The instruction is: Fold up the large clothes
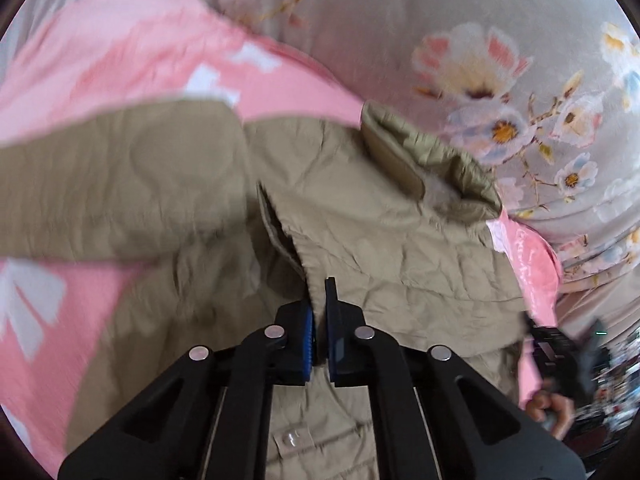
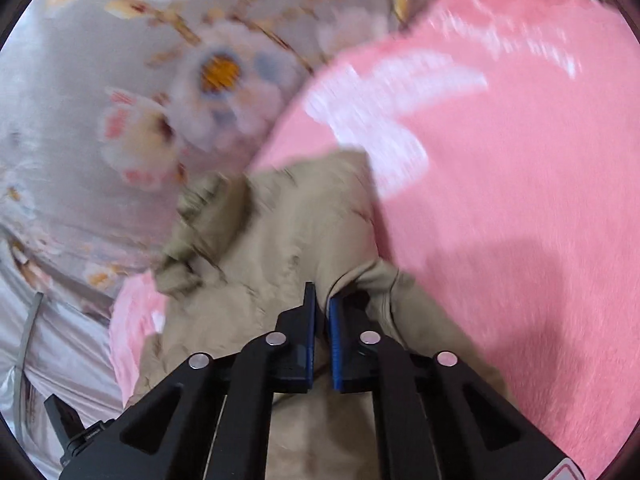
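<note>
Risk, left side: the left tool (image 1: 319,304) pinches only a thin fold of the jacket (image 1: 380,240) at the front opening edge. The cloth looks quilted and slick; judged likely to slide out of the pads if the lift goes fast. The sleeve (image 1: 120,184) lies loose across the blanket (image 1: 132,52) and could drag or flop out of line.

Risk, right side: the right tool (image 2: 321,300) is pressed together on a bunched ridge of jacket. A bunched grip may carry extra layers, so the fold could land crooked. Both views are blurred, so exact depth of either grip cannot be told.

Position: the jacket lies spread on the pink blanket over the floral bed (image 1: 500,32), collar (image 1: 432,156) towards the blanket's far edge. Cloth sits between each tool's fingers and runs forward from both.
</note>
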The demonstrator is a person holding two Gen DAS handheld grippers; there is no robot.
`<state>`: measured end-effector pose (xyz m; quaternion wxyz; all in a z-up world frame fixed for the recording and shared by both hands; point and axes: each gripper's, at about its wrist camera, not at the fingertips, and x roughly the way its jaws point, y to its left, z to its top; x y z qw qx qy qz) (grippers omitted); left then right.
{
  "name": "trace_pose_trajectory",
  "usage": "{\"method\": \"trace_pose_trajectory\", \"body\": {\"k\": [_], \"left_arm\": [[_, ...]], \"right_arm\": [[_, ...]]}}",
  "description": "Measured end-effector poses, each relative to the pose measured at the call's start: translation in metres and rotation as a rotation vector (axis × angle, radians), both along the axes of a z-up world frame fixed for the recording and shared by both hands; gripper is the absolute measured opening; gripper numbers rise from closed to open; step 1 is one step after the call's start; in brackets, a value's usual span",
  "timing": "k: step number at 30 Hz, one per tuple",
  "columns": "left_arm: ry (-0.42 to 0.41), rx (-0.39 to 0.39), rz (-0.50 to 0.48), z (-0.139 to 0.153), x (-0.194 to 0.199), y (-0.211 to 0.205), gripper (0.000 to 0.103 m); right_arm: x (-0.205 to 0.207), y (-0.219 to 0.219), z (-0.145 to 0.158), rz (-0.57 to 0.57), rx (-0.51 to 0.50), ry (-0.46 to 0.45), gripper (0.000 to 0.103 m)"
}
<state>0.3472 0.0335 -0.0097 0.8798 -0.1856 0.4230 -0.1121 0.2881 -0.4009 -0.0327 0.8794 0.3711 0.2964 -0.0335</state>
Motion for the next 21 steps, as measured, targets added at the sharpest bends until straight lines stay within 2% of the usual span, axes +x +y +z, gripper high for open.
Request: {"method": "trace_pose_trajectory", "body": {"k": [2, 4, 6, 8, 12, 14, 17, 19, 21], "left_arm": [[-0.024, 0.057, 0.000, -0.002, 0.003, -0.005, 0.004], [0.009, 0.126, -0.004, -0.021, 0.011, -0.014, 0.004], [0.055, 0.171, -0.013, -0.047, 0.017, -0.021, 0.004], [0.041, 0.177, -0.015, -0.058, 0.015, -0.021, 0.004], [0.002, 0.236, -0.016, -0.062, 0.011, -0.028, 0.005], [-0.018, 0.260, -0.012, -0.063, 0.008, -0.033, 0.006], [-0.043, 0.293, -0.006, -0.064, 0.004, -0.038, 0.006], [-0.048, 0.299, -0.006, -0.064, 0.003, -0.038, 0.006], [-0.051, 0.298, -0.005, -0.064, 0.002, -0.037, 0.006]], "right_arm": [[0.001, 0.008, 0.002, -0.002, -0.076, 0.017, 0.005], [0.017, 0.014, -0.017, 0.004, -0.147, 0.133, 0.005], [0.025, 0.017, -0.039, 0.012, -0.163, 0.213, 0.005], [0.022, 0.011, -0.045, 0.008, -0.157, 0.220, 0.004], [0.028, 0.018, -0.045, 0.018, -0.257, 0.264, 0.005], [0.024, 0.020, -0.045, 0.018, -0.271, 0.267, 0.006], [0.013, 0.022, -0.038, -0.009, -0.282, 0.275, 0.015], [-0.007, 0.028, -0.026, -0.056, -0.324, 0.274, 0.020], [-0.027, 0.042, -0.007, -0.077, -0.378, 0.230, 0.023]]}}
